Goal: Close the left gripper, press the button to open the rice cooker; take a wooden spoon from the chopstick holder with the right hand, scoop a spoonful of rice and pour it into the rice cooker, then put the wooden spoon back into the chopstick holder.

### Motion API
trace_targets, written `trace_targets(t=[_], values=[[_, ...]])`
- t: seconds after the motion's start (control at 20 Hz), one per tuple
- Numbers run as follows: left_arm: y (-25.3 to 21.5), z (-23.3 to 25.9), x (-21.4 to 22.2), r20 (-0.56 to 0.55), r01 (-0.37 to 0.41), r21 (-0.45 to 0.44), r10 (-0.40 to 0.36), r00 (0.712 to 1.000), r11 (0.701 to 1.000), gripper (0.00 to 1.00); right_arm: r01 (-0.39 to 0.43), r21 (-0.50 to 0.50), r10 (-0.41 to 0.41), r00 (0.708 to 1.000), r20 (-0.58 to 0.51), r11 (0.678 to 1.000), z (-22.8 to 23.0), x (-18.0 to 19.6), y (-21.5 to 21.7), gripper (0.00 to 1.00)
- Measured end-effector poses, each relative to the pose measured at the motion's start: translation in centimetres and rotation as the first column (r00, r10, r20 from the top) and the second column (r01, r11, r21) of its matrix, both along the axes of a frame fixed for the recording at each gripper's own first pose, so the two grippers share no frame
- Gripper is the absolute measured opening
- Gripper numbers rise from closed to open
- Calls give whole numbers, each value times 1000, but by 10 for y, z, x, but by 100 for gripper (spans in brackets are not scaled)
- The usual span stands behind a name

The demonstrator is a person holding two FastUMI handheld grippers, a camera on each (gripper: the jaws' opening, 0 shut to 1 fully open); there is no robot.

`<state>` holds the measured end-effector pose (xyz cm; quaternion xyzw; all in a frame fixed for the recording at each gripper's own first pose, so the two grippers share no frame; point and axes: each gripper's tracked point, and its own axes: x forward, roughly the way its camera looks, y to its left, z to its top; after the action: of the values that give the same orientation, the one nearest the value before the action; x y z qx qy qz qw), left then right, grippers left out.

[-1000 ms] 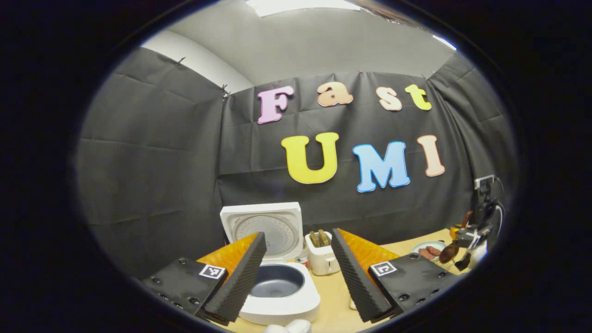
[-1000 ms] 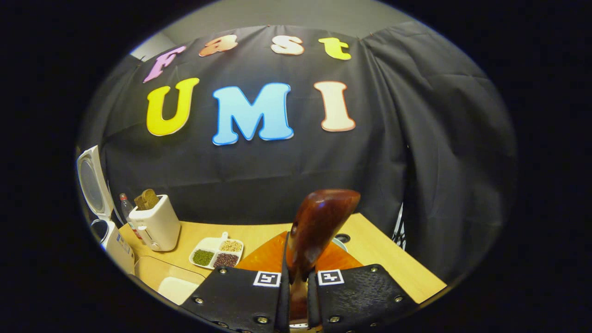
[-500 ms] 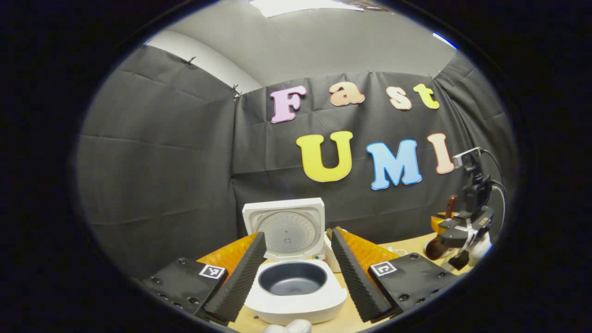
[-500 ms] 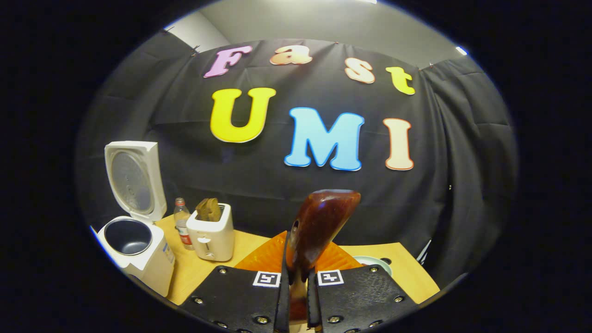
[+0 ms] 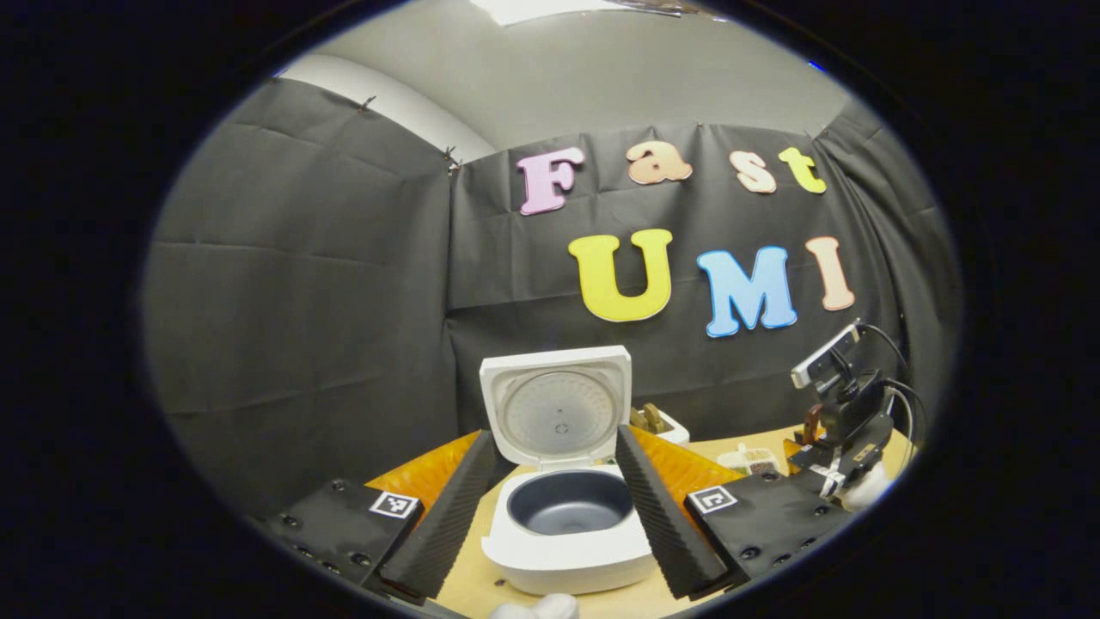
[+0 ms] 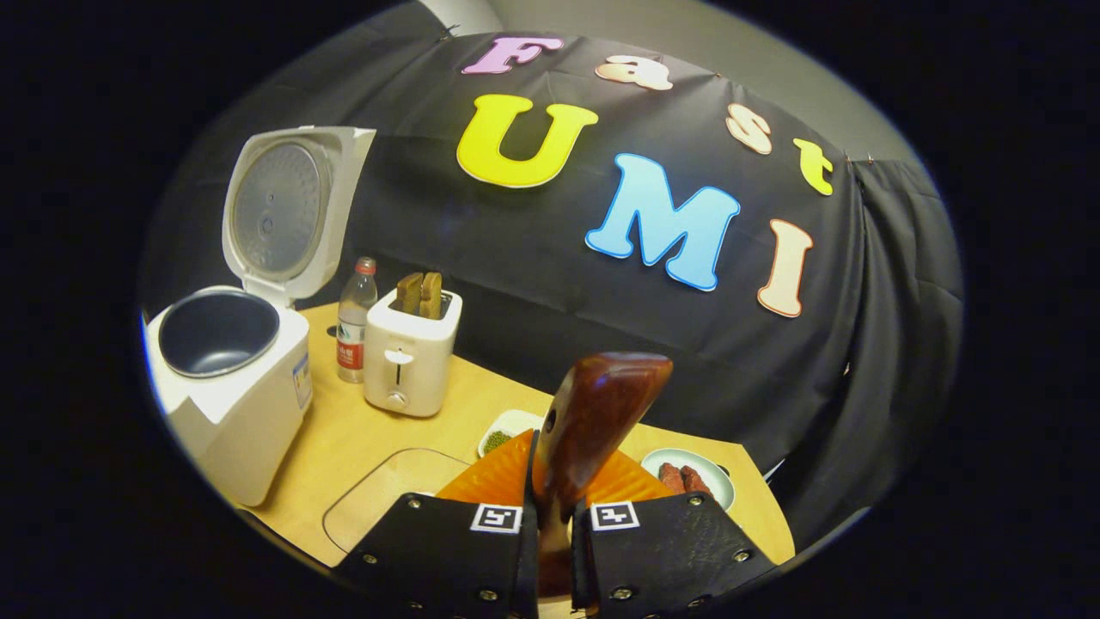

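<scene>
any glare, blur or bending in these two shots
Left gripper view: a ceiling light blows out white at the top, and cloth seams bow with the fisheye. Right gripper view: glossy highlights on the wooden spoon; the rice cooker stays sharp, its lid leaning outward near the edge.

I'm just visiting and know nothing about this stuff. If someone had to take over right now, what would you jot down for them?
Left gripper: open, empty, facing the rice cooker.
Right gripper: shut on the wooden spoon, bowl end up; I can't tell whether it carries rice.
Cooker: lid up, pot looks empty, on the table beside a bottle and toaster.
Done: lid opened, spoon taken.
Left: probably scoop rice, pour it into the pot, return the spoon to its holder.
</scene>
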<state>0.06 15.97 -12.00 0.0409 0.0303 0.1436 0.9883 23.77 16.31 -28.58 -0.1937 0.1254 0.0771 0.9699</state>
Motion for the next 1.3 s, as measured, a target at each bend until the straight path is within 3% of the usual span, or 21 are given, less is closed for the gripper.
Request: trace_targets(t=[0.3, 0.45, 0.6, 1.0, 1.15, 1.3], values=[[4, -9, 1, -20, -7, 3, 7, 1000, 1000, 98, -10, -127, -2, 996, -94, 992, -50, -3, -3, 15], [6, -7, 0, -17, -8, 15, 8, 1000, 1000, 98, -31, -143, 11, 991, -133, 989, -65, -7, 3, 15], [10, -7, -2, -18, -12, 14, 12, 1000, 1000, 100, -37, -98, 22, 988, -154, 994, -70, -9, 13, 15], [20, -10, -2, -27, -22, 17, 22, 999, 1000, 99, 9, 139, 27, 968, -250, 990, -77, -13, 35, 16], [26, -10, -3, -31, -30, 22, 31, 999, 999, 100, 55, 283, 31, 956, -291, 958, -79, -13, 42, 15], [35, -13, -4, -41, -42, 10, 42, 998, 999, 98, 127, 435, 24, 945, -325, 892, -81, -10, 39, 15]])
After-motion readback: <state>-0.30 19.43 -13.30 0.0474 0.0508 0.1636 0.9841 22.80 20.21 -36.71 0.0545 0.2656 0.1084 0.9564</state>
